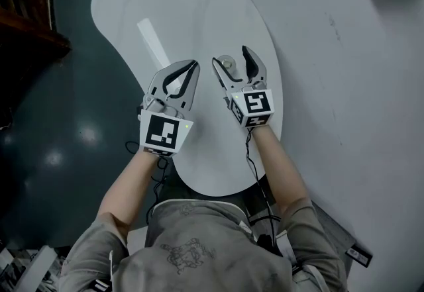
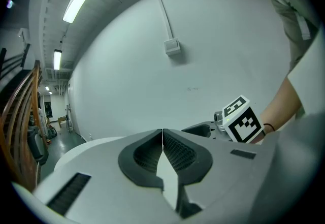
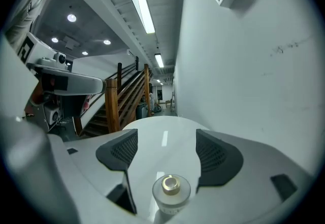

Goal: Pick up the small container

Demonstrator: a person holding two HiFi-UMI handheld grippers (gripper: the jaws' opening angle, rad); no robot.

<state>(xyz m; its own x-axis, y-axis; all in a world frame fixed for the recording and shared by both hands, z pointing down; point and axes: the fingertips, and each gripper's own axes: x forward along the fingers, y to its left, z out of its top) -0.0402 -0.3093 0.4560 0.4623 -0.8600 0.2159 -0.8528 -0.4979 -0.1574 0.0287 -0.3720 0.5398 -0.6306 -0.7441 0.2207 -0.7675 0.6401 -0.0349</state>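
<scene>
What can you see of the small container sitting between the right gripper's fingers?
The small container is a little round jar with a frosted, translucent body, likely plastic or glass, and a shiny gold-coloured knob centred on its top. It stands upright on the glossy white table, deep between the fingers of the right gripper, which stand wide apart; neither pad presses on it. Nothing else touches it, and its contents cannot be made out.
</scene>
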